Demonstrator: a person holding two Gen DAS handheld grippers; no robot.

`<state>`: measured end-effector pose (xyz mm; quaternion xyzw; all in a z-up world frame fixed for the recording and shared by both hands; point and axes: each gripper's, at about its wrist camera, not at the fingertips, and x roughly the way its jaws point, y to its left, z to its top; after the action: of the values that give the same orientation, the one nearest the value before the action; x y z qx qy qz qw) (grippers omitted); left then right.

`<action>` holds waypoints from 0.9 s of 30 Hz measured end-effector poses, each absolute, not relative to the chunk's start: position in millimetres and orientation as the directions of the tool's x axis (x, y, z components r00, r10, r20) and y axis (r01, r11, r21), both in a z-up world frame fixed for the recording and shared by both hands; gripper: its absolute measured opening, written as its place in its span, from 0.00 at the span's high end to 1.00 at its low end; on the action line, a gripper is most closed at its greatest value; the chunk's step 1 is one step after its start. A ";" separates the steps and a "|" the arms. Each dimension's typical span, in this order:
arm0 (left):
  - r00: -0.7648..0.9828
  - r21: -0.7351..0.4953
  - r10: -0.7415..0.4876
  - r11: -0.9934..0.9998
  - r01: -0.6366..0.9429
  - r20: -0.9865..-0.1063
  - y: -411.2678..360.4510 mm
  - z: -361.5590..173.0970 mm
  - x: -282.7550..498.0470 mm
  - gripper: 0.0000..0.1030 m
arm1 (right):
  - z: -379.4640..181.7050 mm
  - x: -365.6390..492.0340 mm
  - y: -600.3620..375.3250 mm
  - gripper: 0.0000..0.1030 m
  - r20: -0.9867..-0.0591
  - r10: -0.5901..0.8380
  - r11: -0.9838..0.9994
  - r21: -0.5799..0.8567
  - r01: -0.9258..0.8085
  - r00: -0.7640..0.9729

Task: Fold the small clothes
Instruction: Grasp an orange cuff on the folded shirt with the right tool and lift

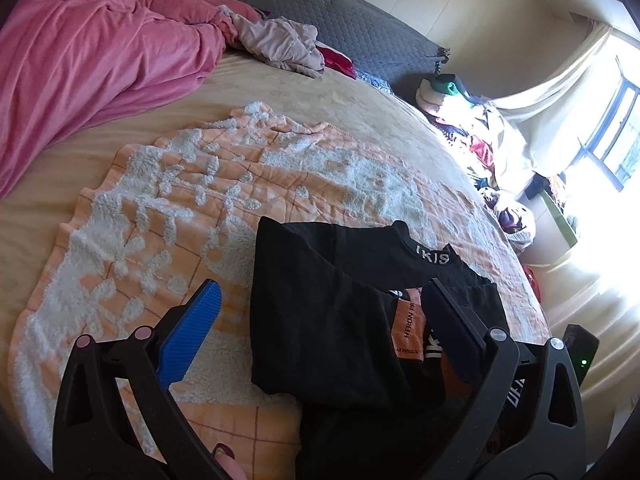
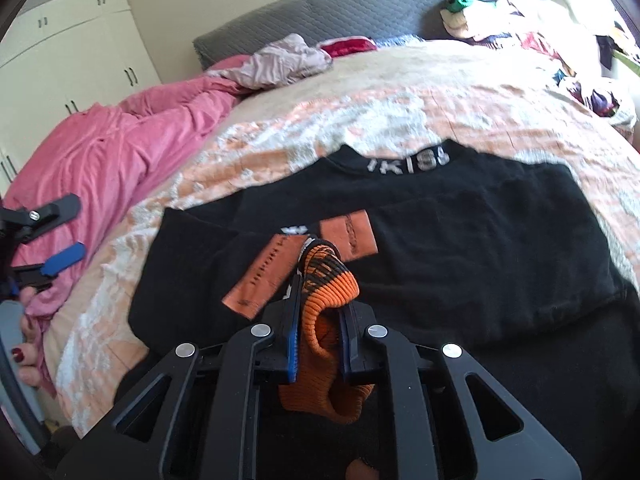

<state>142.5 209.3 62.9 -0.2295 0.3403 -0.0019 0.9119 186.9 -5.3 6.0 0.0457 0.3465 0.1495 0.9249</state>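
A black sweater (image 2: 460,248) with orange patches and a lettered collar (image 2: 408,165) lies partly folded on an orange and white blanket on the bed. It also shows in the left wrist view (image 1: 332,300). My right gripper (image 2: 320,292) is shut on the sweater's orange ribbed cuff (image 2: 328,280) and holds it over the middle of the sweater. My left gripper (image 1: 320,292) is open and empty, its jaws wide apart over the sweater's left fold. It also shows at the far left of the right wrist view (image 2: 60,228).
The orange and white blanket (image 1: 200,184) covers the bed's middle. A pink duvet (image 1: 80,52) is bunched at the far left. A pale crumpled garment (image 1: 280,44) lies by the grey headboard (image 1: 352,24). A heap of clothes (image 1: 480,128) sits beside the bed near the window.
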 end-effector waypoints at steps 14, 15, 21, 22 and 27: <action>0.770 -0.418 -0.138 0.891 -0.178 -0.622 218.0 59.8 143.1 0.09 | 76.3 182.8 -18.0 0.87 -0.520 0.269 0.958 0.062 -0.279 0.811; 0.771 -0.417 -0.136 0.891 -0.179 -0.622 217.9 59.8 142.9 0.09 | 78.5 183.0 -22.3 0.87 -0.515 0.262 0.961 0.060 -0.270 0.816; 0.765 -0.424 -0.141 0.887 -0.185 -0.628 218.7 55.3 147.8 0.09 | 86.5 187.2 -49.8 0.87 -0.498 0.198 0.977 0.035 -0.209 0.844; 0.765 -0.422 -0.141 0.888 -0.183 -0.629 218.0 54.9 148.5 0.09 | 86.5 188.2 -54.1 0.87 -0.499 0.188 0.980 0.032 -0.199 0.846; 0.761 -0.389 -0.123 0.903 -0.180 -0.637 209.5 52.4 152.9 0.09 | 84.3 190.5 -72.5 0.88 -0.500 0.141 0.987 0.009 -0.158 0.854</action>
<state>152.9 209.5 52.4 -0.2192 0.3454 0.0154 0.9124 190.5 -72.5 84.3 -0.0164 0.2586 0.0776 0.9627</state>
